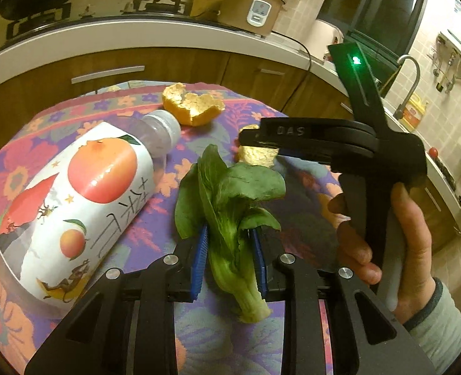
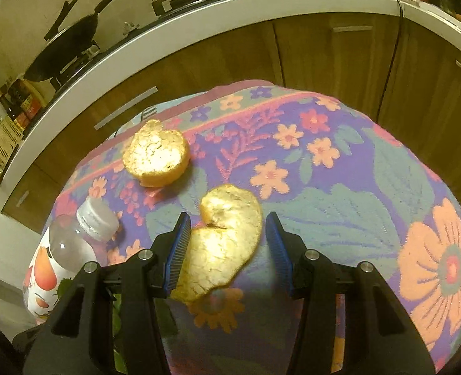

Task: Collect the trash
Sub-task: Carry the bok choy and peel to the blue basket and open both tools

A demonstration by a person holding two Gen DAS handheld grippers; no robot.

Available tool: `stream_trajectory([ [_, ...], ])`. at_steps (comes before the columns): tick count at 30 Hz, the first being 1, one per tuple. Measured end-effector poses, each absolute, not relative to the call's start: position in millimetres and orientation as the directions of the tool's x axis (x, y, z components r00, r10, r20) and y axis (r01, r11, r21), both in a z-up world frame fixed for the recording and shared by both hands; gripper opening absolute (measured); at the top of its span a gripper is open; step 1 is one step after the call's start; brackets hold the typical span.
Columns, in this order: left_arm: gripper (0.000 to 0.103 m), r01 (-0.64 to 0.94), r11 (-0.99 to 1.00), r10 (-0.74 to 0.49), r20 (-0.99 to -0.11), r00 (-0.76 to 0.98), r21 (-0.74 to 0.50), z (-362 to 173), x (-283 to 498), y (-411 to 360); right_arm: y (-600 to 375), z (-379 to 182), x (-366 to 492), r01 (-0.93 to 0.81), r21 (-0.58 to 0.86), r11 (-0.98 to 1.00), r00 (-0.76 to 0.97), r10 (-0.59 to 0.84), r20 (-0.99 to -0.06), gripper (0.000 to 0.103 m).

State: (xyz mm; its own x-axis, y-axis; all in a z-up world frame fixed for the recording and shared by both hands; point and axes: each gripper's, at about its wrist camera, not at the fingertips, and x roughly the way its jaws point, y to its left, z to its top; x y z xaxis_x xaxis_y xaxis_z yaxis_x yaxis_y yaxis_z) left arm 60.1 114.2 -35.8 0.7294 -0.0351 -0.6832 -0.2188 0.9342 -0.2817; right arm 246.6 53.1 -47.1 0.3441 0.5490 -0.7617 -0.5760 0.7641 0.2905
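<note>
Two claws work over the flowered tabletop (image 2: 324, 168). The left claw (image 1: 230, 259) has its blue pads pressed on a leafy green (image 1: 230, 206) near the middle. The right claw (image 2: 225, 250) stands partly open around an orange peel (image 2: 227, 243), one pad touching it. Another peel (image 2: 155, 156) lies toward the far edge, and a bottle (image 1: 74, 206) at the left edge.
</note>
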Motion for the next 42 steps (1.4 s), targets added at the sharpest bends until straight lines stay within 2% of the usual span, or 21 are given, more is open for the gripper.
stream_trajectory([
  [1,0.024,-0.217,0.934,-0.037,-0.683,0.729,-0.282,-36,60,114,54,-48,246,-0.583,0.291,0.758,0.334,0.551,-0.765,0.019],
  [3,0.024,-0.217,0.934,-0.039,-0.686,0.727,-0.283,-38,60,112,55,-49,243,-0.59,0.291,0.753,0.328,0.553,-0.766,0.007],
  [4,0.024,-0.216,0.934,-0.04,-0.687,0.726,-0.284,-38,60,112,53,-48,241,-0.594,0.292,0.75,0.329,0.557,-0.762,0.005],
  [18,0.024,-0.179,0.944,-0.062,-0.685,0.726,-0.276,-33,51,89,-10,-29,213,-0.555,0.351,0.754,0.386,0.607,-0.695,0.004],
  [30,0.024,-0.028,0.968,-0.148,-0.658,0.738,-0.249,-7,68,20,-130,3,185,-0.437,0.376,0.817,0.532,0.572,-0.624,0.004],
  [35,0.024,0.069,0.968,-0.215,-0.654,0.725,-0.241,4,89,-26,-197,-1,181,-0.306,0.332,0.892,0.592,0.451,-0.668,0.004],
  [42,0.024,0.213,0.95,-0.311,-0.681,0.663,-0.227,2,131,-96,-282,-37,187,-0.137,0.374,0.917,0.572,0.382,-0.726,0.004],
])
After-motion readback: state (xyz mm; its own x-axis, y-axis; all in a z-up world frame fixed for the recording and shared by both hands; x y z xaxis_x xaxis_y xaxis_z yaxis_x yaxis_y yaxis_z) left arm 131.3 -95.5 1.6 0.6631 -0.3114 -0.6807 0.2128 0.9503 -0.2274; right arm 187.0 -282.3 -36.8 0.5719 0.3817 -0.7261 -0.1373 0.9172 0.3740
